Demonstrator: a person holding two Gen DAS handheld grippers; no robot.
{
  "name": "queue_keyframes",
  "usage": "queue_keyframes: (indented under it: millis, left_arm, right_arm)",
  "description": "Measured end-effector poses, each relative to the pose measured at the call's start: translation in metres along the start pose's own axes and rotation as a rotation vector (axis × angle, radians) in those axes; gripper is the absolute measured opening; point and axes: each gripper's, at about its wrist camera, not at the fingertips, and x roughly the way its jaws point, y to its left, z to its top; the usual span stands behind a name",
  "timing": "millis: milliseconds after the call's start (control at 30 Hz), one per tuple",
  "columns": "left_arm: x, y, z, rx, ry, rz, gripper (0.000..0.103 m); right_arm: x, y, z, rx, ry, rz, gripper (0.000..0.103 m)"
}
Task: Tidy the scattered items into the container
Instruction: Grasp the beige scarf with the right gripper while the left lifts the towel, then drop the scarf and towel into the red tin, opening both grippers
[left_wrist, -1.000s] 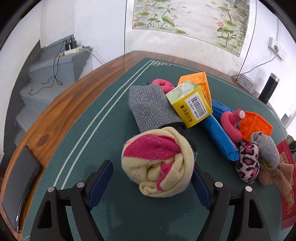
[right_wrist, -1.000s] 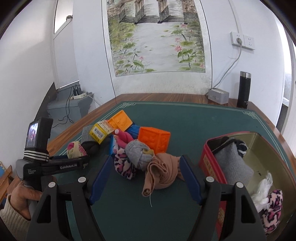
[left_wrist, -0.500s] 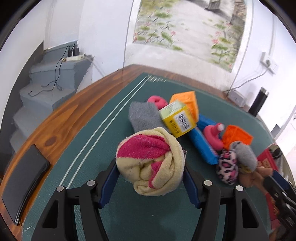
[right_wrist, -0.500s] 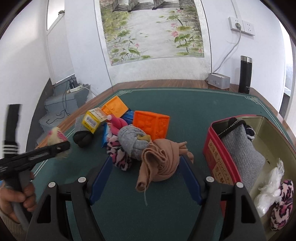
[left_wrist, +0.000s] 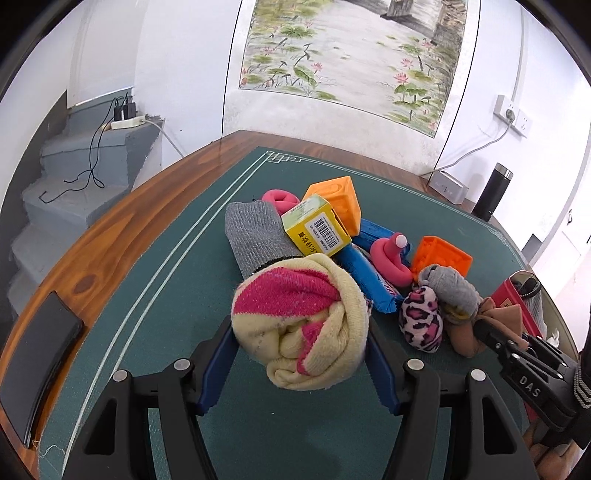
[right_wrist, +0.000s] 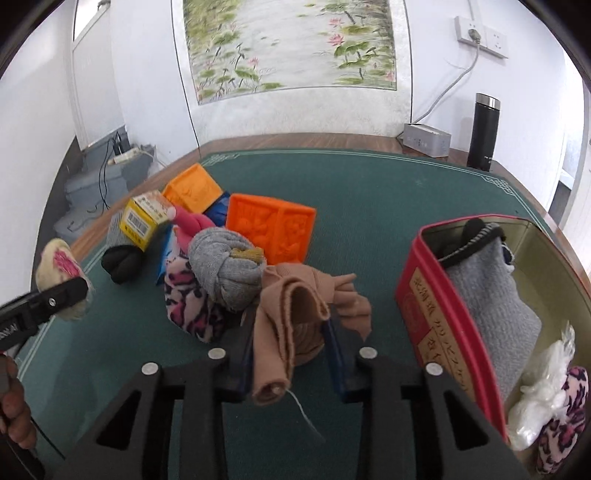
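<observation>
A: Left gripper (left_wrist: 300, 341)? State and load.

B: Blue pads pressed in on both flanks of the rolled cream-and-pink sock ball (left_wrist: 301, 321). The ball sits between the fingertips and bulges out past them, above the green felt table mat (left_wrist: 177, 295). From the right wrist view it appears raised off the mat at the far left.

A: Orientation of the ball?

B: Roughly round, no clear long axis. The rolled end faces the left camera, pink band on top.

A: Right gripper (right_wrist: 291, 345)?

B: Narrowed onto the crumpled tan sock (right_wrist: 291, 321). Sock lies right between the pads; whether both pads touch it I cannot tell, the cloth hides them. Its long axis runs toward the camera, one rolled end hanging down between the fingers with a loose thread.

A: Position against the container?

B: Tan sock is left of the red rectangular tin (right_wrist: 439, 321), near but apart. The pile of grey sock ball (right_wrist: 225, 271) and orange rubber block (right_wrist: 271, 230) sits just behind it.
</observation>
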Motion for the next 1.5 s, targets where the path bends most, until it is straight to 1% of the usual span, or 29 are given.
queue_keyframes:
  millis: [100,300,400,500,633,700,800,933,1000,1033,1100,1200,1367,1500]
  left_arm:
    - [-0.001,0.001,-0.001,-0.005,-0.006,0.001,0.067]
    - [-0.001,0.0,-0.002,0.001,-0.011,0.001,0.067]
    - [0.001,-0.002,-0.003,0.007,-0.004,0.002,0.067]
    - [0.002,-0.005,-0.004,0.014,-0.003,0.001,0.067]
    - [0.003,-0.01,-0.006,0.024,-0.001,0.0,0.067]
    - [0.004,-0.012,-0.007,0.031,0.004,-0.002,0.067]
    - [0.006,-0.015,-0.008,0.04,0.011,-0.005,0.067]
    - [0.007,-0.018,-0.009,0.047,0.017,-0.01,0.067]
    - [0.008,-0.019,-0.01,0.05,0.02,-0.012,0.067]
    - [0.008,-0.02,-0.01,0.052,0.021,-0.013,0.067]
    - [0.009,-0.021,-0.011,0.055,0.024,-0.015,0.067]
    - [0.009,-0.023,-0.011,0.059,0.027,-0.018,0.067]
    - [0.002,-0.036,-0.008,0.07,0.024,-0.053,0.067]
    - [-0.008,-0.067,-0.005,0.131,0.019,-0.118,0.067]
  right_arm:
    - [-0.009,0.002,-0.002,-0.001,-0.023,0.02,0.032]
    - [-0.044,0.011,0.001,-0.008,-0.126,0.047,0.032]
    - [-0.063,0.007,0.004,0.012,-0.179,0.047,0.032]
    - [-0.08,-0.005,0.007,0.046,-0.226,0.025,0.032]
    - [-0.101,-0.033,0.011,0.108,-0.285,-0.054,0.032]
    - [-0.11,-0.053,0.012,0.155,-0.303,-0.107,0.032]
    - [-0.114,-0.087,0.014,0.235,-0.295,-0.167,0.032]
    - [-0.107,-0.12,0.017,0.31,-0.253,-0.232,0.032]
    - [-0.103,-0.131,0.016,0.335,-0.236,-0.248,0.037]
    - [-0.101,-0.134,0.016,0.347,-0.227,-0.256,0.038]
    - [-0.097,-0.139,0.015,0.357,-0.218,-0.255,0.044]
    - [-0.097,-0.135,0.017,0.341,-0.232,-0.259,0.05]
    - [-0.107,-0.132,0.014,0.337,-0.262,-0.263,0.051]
    - [-0.118,-0.138,0.012,0.363,-0.288,-0.266,0.051]
